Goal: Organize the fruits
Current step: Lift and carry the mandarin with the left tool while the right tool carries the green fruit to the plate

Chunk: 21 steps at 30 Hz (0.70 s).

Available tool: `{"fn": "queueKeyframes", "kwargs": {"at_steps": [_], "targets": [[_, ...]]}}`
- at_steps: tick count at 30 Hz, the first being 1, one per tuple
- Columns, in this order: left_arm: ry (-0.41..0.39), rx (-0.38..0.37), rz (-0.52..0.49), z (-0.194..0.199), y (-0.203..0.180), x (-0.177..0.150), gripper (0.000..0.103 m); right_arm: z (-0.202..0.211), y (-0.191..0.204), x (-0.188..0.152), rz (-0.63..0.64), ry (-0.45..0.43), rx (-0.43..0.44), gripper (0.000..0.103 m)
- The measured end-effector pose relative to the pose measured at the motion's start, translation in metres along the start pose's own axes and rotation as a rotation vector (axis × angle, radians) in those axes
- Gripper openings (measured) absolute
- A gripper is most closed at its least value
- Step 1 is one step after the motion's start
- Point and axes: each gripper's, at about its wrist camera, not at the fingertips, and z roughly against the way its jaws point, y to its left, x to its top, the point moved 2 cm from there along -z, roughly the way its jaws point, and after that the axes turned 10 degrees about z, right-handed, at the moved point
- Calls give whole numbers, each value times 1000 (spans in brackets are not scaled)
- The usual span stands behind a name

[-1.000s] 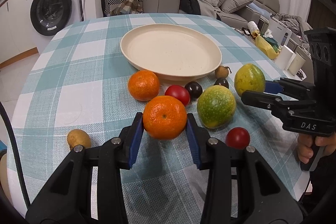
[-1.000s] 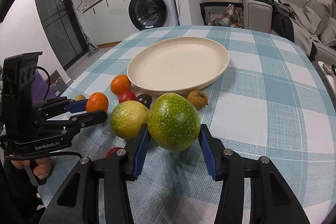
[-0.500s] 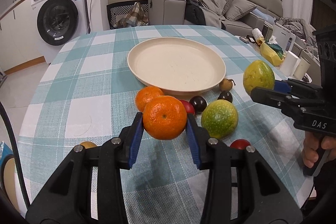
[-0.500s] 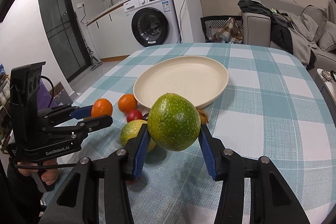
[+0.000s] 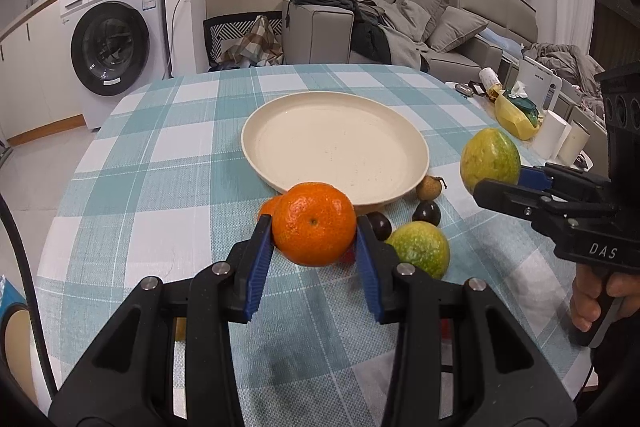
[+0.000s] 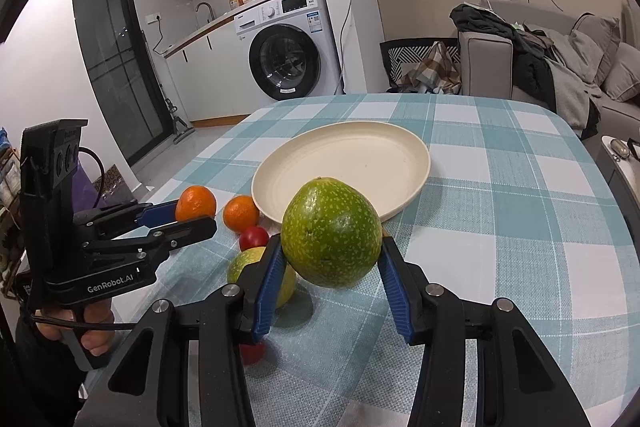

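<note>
Fruit is held in both grippers, clear of the checked tablecloth (image 5: 160, 187).

Left wrist view: the left gripper (image 5: 316, 239) is clamped on an orange (image 5: 314, 229) between its blue pads, carried short of the cream plate (image 5: 334, 157), which has nothing in it. A second orange (image 5: 267, 207) peeks out behind the held one; two dark round fruits (image 5: 426, 213), a small brown fruit (image 5: 429, 187) and a green fruit (image 5: 420, 254) lie on the cloth near the plate's near rim.

Right wrist view: the right gripper (image 6: 330, 259) grips a speckled green fruit (image 6: 331, 231), also short of the plate (image 6: 344, 171). A red tomato (image 6: 253, 237) and another tomato (image 6: 252, 353) sit below.

Risks, as I judge them: both round fruits are pinched only at their sides, so a tilt or slack squeeze could let one roll out onto the loose fruit. Both grippers heading for the same plate may collide, and a fruit released too high could roll off over the shallow rim.
</note>
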Motion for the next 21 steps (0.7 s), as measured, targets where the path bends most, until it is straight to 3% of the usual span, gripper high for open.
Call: {"fn": "queueKeyframes", "kwargs": {"at_steps": [21], "targets": [[-14,-35,-17,-34,-16,33,37,-19,-15,17,-28,7,16,48]]}}
